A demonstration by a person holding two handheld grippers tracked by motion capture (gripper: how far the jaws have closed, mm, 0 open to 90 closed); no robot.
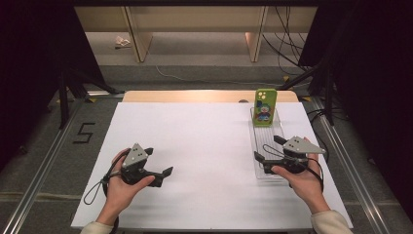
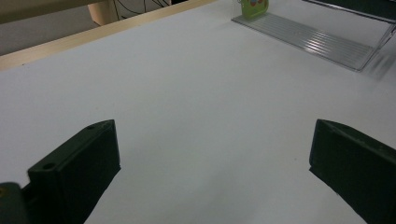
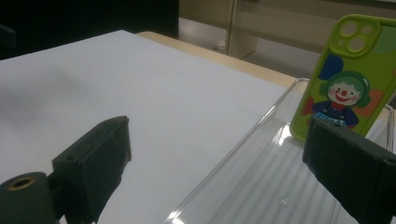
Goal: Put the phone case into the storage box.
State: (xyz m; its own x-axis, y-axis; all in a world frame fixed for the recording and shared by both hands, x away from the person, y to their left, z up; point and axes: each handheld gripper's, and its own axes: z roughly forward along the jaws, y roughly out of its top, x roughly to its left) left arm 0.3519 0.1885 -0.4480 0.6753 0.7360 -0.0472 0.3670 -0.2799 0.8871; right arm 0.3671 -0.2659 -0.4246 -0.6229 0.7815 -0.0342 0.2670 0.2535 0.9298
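green phone case [image 1: 265, 106]: standing upright at the far end of the clear ribbed tray [image 1: 263, 141], long axis running vertically, printed back facing toward the person, camera cut-outs sitting at the top. resting on the tray's ribbed floor, near the far right part of the white table sheet [image 1: 195, 146]. showing in the right gripper view [image 3: 348, 84] as glossy lime green with rounded corners and a cartoon clown print in blue, red and orange.

clear ribbed tray: lying with its long axis running from near to far along the right side of the sheet; transparent plastic, rectangular, with raised edges and parallel grooves [image 3: 261, 186].

right gripper [image 1: 272, 148]: hovering over the near end of the tray, jaws standing wide apart, gripping nothing; black, blocky jaws, grey 3-cornered plate on top.

left gripper [image 1: 159, 162]: sitting well apart at the left, over bare sheet, 2 jaws spread wide, holding nothing; matte black, with a cable looping beside the hand.

white table sheet: lying flat, matte and smooth, with a pale wooden table edge [image 1: 195, 96] showing beyond it.
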